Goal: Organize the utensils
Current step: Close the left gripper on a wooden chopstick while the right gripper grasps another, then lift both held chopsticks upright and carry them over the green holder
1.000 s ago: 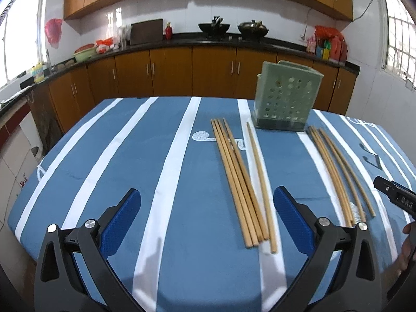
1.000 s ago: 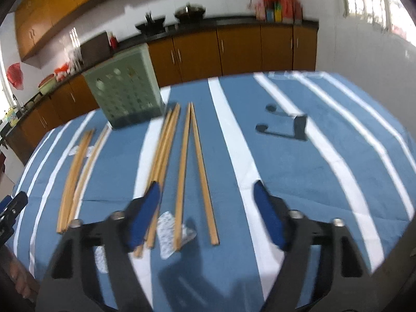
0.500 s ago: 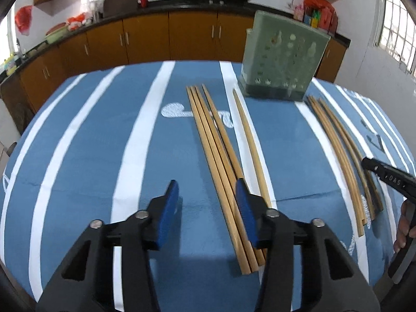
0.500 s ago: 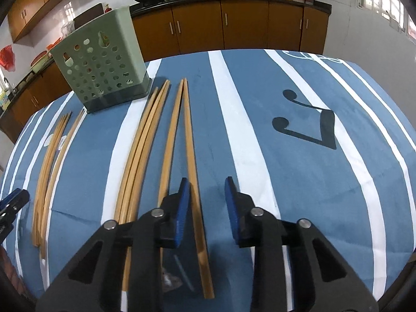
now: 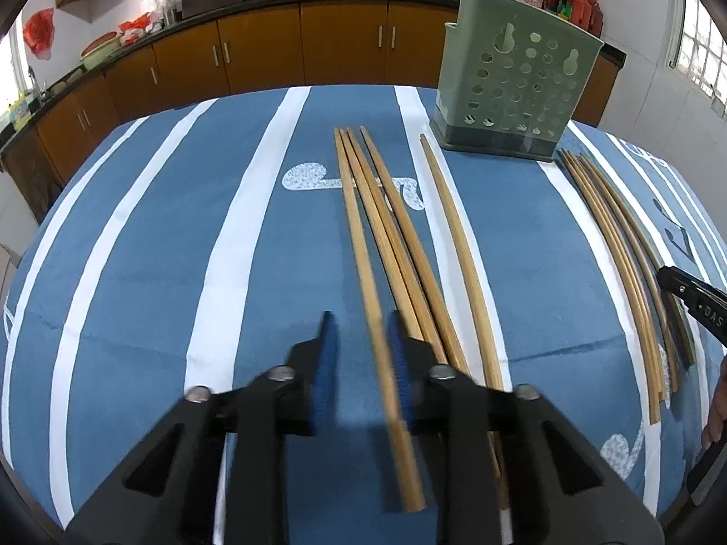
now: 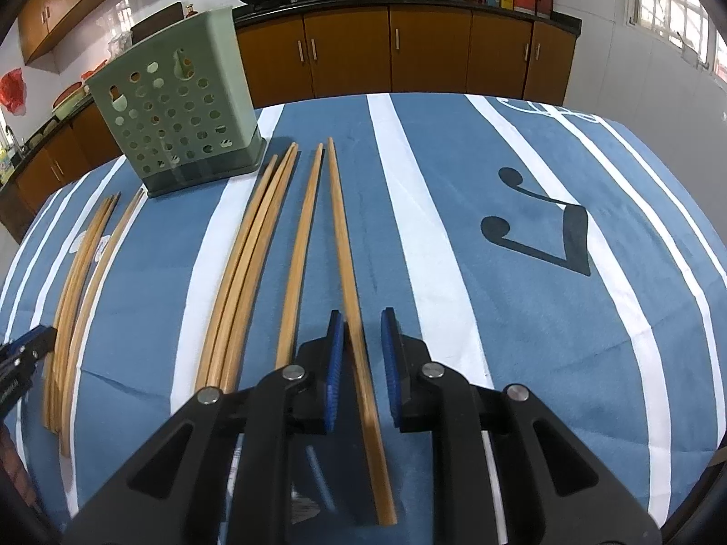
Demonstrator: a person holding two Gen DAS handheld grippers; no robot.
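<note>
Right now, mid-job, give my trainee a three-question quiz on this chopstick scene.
1. True or false: the green holder lies tipped on its side.
2. Multiple choice: the right gripper, jaws closing, has between its pads: A) the rightmost chopstick of its group; B) the holder's rim; C) nothing.
3. Fill in: the left gripper, jaws closing, straddles the ______ chopstick of its bundle, seen from its own camera.

Key: 1 false, it stands upright on the striped cloth. 2 A. 3 leftmost.
</note>
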